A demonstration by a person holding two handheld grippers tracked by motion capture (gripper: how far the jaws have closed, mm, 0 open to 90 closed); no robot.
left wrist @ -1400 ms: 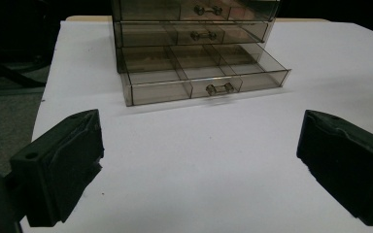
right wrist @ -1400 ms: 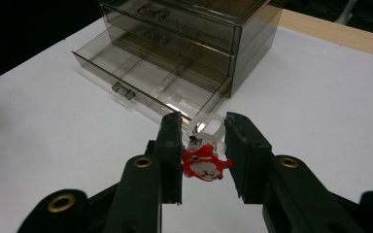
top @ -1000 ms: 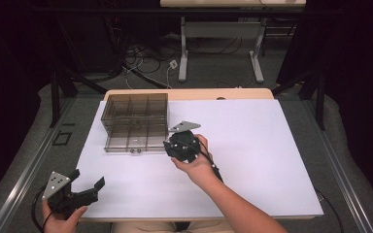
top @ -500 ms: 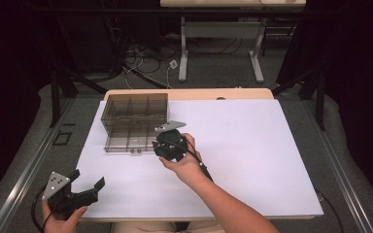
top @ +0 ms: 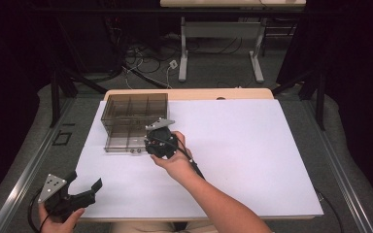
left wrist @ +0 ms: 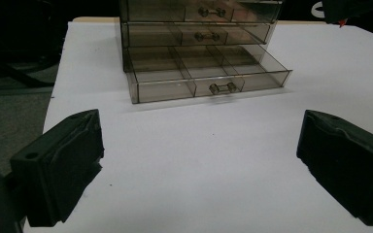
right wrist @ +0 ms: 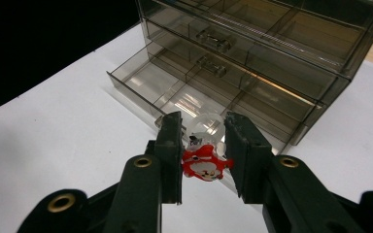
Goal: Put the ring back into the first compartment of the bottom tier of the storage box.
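A smoky clear drawer cabinet point(top: 133, 109) stands at the back left of the white table top point(top: 252, 145). Its bottom drawer point(top: 121, 141) is pulled out, and the divided compartments point(right wrist: 175, 92) look bare. My right gripper point(top: 158, 143) hovers at the open drawer's front right corner. It is shut on a small red and white toy point(right wrist: 203, 164) with a clear dome, held just above the drawer's front wall point(right wrist: 136, 99). My left gripper point(top: 85, 179) rests open near the table's front left corner. Nothing sits between its pads point(left wrist: 65, 155), and it faces the cabinet point(left wrist: 199, 29).
The white sheet extends widely to the right and front of the cabinet. A wooden table edge point(top: 189, 93) runs behind it. Cables and a desk frame point(top: 221, 43) lie on the floor beyond. A metal rail point(top: 24, 170) runs along the left side.
My right gripper has carried the toy leftward and slightly nearer, from the table's middle to the open drawer's front. The left gripper has stayed put.
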